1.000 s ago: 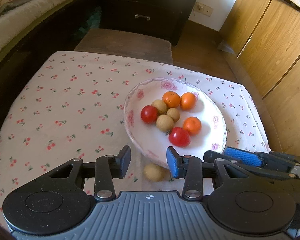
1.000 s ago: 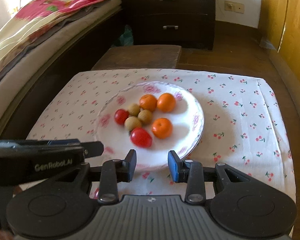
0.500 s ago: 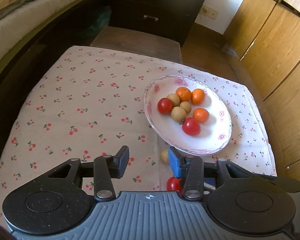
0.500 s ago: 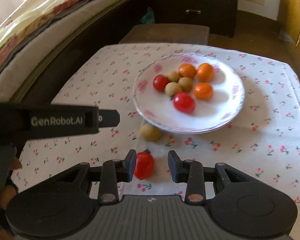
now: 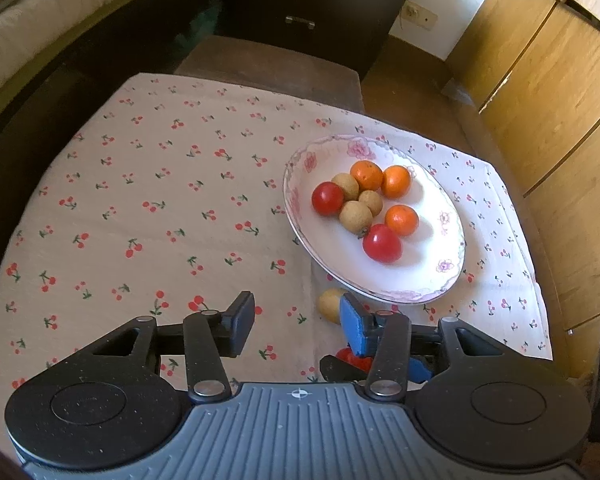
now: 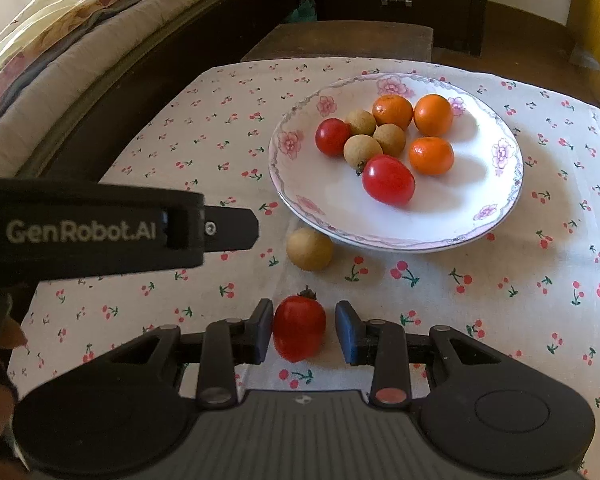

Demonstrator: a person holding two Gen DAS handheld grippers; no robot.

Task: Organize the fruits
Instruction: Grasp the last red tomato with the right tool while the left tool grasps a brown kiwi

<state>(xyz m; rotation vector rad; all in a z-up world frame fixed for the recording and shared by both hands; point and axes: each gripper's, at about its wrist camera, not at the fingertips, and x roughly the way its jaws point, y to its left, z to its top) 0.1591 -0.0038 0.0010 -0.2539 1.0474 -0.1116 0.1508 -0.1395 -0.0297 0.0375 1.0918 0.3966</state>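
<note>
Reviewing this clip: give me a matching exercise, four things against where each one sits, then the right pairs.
Things:
1. loose tomato
2. loose longan
3. three oranges
4. left gripper

Places:
A. on the plate
B. on the cloth just off the plate's near rim
C. between the right gripper's fingers
D. above bare cloth, nothing between its fingers

Pairs: 1-C, 2-B, 3-A, 4-D

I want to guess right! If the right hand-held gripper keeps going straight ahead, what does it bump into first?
Probably the cherry tomato on the tablecloth: it already sits between the open jaws of the right hand-held gripper, which have just been closing.
</note>
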